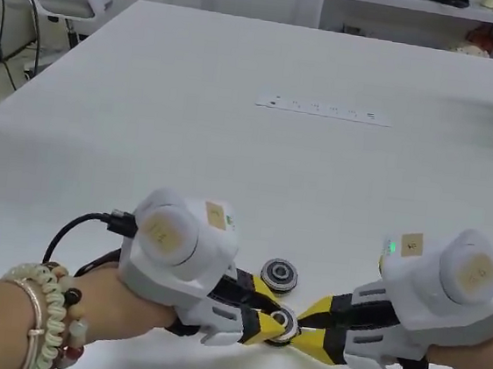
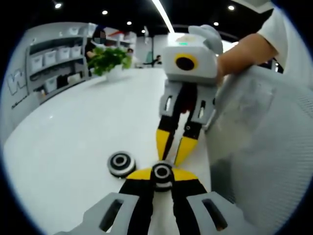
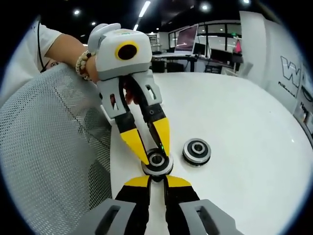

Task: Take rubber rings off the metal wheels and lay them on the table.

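Over on the left gripper (image 1: 265, 325): clamped across the wheel (image 1: 282, 320), lying flat by the desk's (image 1: 233, 148) near edge. The right gripper (image 1: 309, 325) faces it nose-to-nose, jaws nearly together at the rubber ring (image 3: 167, 169), though I can't tell if they grip it. A second wheel (image 1: 279, 274) lies just beyond.

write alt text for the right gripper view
Two grippers meet tip to tip at a small metal wheel near the edge of a white table: the left gripper reaches in from the upper left, the right gripper from the bottom. A second wheel lies just beside it.
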